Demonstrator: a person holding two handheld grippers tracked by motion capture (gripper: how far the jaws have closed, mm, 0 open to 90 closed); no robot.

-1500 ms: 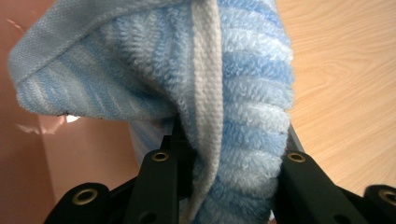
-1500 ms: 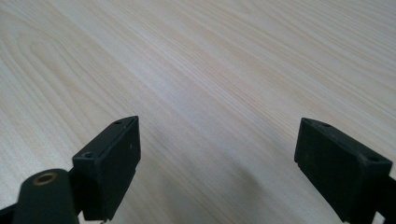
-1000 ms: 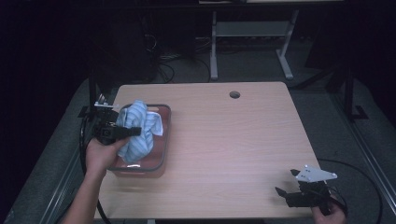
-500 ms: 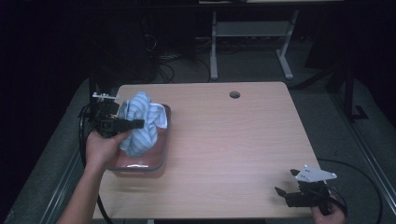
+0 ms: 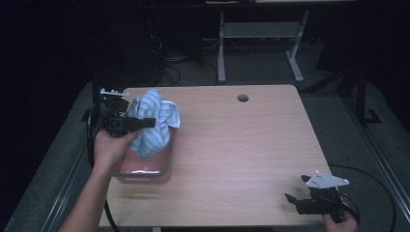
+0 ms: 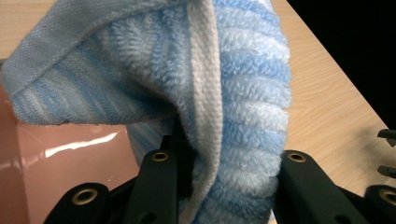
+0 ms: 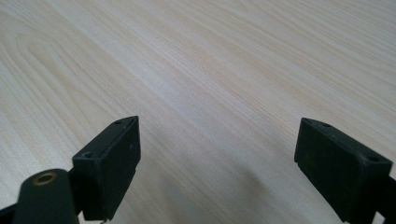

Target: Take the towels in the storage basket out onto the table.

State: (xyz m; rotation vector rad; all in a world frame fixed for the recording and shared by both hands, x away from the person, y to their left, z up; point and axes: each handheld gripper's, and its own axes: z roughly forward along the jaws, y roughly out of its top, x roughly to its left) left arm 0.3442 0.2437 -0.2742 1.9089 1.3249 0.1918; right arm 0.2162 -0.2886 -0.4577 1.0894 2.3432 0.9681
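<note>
The left gripper (image 5: 145,123) is clamped on a bunched blue-and-white striped terry towel (image 5: 153,121), held above the pink translucent plastic tub (image 5: 145,172) at the wooden table's (image 5: 241,154) left edge (apparently lifting it out). Next likely: carrying it clear. The right gripper (image 5: 296,201) rests wide open, empty, near the front right corner.

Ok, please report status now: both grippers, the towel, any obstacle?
Left gripper shut on towel, lifted over pink tray. Right gripper open, on bare table. No obstacle.

Left gripper (image 5: 138,123) sits at the table's (image 5: 241,145) far left, a towel (image 5: 153,121) bunched between its jaws and spilling ahead of them. Below the jaws lies a tray (image 5: 162,170), under the hanging towel. Right gripper (image 5: 297,202) is well apart, near corner, bare tabletop ahead of and between its jaws.
</note>
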